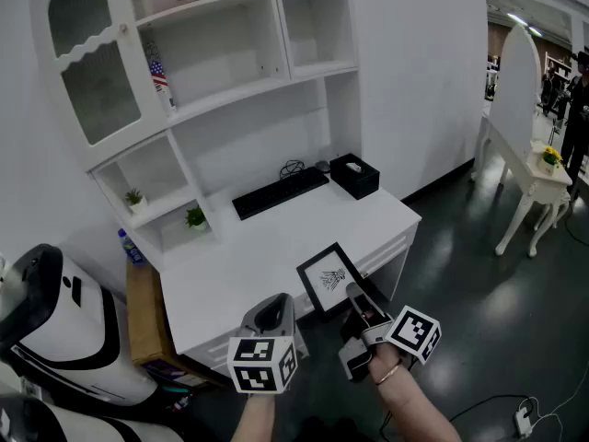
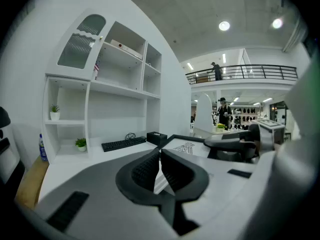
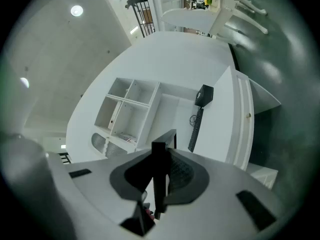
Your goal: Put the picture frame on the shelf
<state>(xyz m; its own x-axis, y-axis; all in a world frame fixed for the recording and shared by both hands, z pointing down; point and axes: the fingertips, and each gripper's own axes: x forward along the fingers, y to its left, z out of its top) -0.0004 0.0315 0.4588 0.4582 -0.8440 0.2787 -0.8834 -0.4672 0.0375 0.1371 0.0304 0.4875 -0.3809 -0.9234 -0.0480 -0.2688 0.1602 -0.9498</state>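
Observation:
The picture frame (image 1: 329,278), black-edged with a white print, hangs tilted over the front edge of the white desk (image 1: 248,256). My right gripper (image 1: 353,294) is shut on its near right edge. In the right gripper view the frame (image 3: 160,156) stands edge-on between the pads of my right gripper (image 3: 161,160). My left gripper (image 1: 278,301) hovers just left of the frame, apart from it. In its own view my left gripper (image 2: 160,157) has its jaw tips together with nothing between them, and the frame (image 2: 186,146) lies beyond. The white shelf unit (image 1: 230,95) rises at the desk's back.
A black keyboard (image 1: 280,192) and a black box (image 1: 354,175) lie at the back of the desk. Small plants (image 1: 195,216) sit in the low left cubbies, and a flag (image 1: 158,74) stands on a higher shelf. A white machine (image 1: 55,330) stands at the left and a white side table (image 1: 529,168) at the right.

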